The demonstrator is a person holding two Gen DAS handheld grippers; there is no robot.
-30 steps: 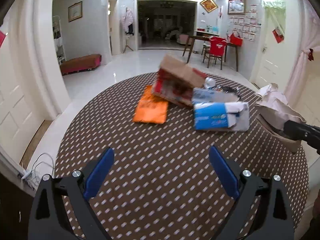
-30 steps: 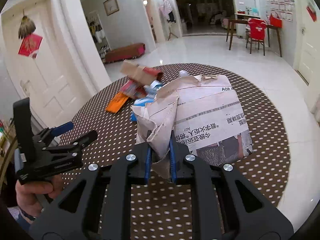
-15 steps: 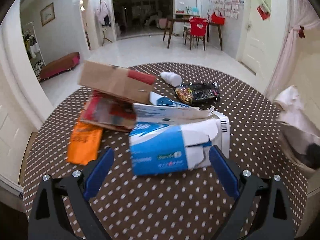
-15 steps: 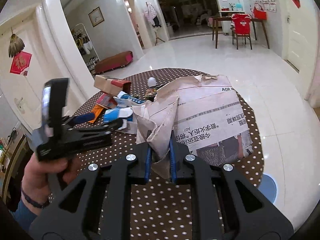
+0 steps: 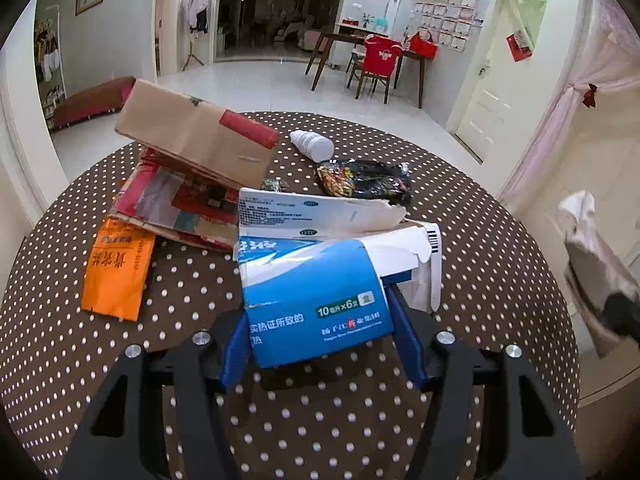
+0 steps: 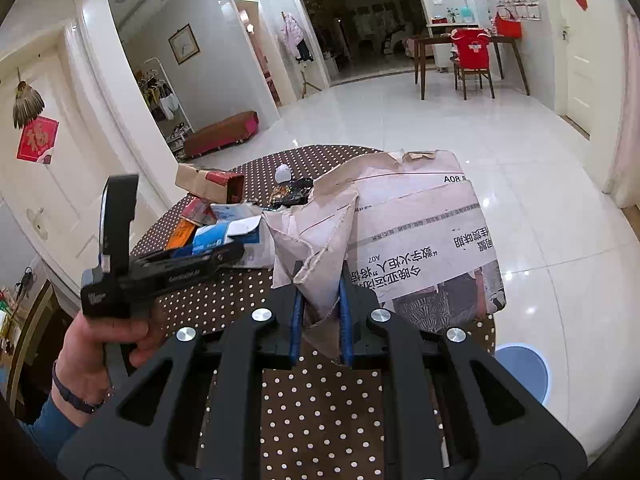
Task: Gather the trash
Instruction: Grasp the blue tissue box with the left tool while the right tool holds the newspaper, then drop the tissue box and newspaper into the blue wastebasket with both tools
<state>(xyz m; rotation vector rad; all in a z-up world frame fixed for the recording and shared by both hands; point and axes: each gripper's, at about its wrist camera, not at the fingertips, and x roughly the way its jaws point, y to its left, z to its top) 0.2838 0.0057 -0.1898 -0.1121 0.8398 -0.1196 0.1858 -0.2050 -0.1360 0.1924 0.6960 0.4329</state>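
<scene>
**A:** What fills most of the frame?

**B:** The round table with a brown, white-dotted cloth [image 5: 500,280]. In the right wrist view the large bag folded from printed newspaper [image 6: 420,232] covers the centre and right, standing on that cloth.

**A:** And the right gripper [image 6: 320,320]?

**B:** Clenched tight on a bunched corner of the newspaper bag, at lower centre; the paper fills the narrow gap between the blue pads.

**A:** The trash itself?

**B:** In the left wrist view, a flattened brown cardboard box with a red end [image 5: 192,140] lies at upper left over a red printed carton [image 5: 176,204]. Below them, at centre, sits the torn blue-and-white medicine box [image 5: 316,292]. An orange flat packet [image 5: 118,268] lies at left, a black crumpled snack wrapper [image 5: 368,180] above centre, and a small white plastic bottle [image 5: 312,146] on its side beyond it.

**A:** The left gripper [image 5: 320,336]?

**B:** Its jaws are closing, with the blue-and-white box between them. The blue fingers [image 5: 236,344] flank the box's near end at lower centre, both seemingly touching its sides; whether they press on it I cannot tell.
</scene>
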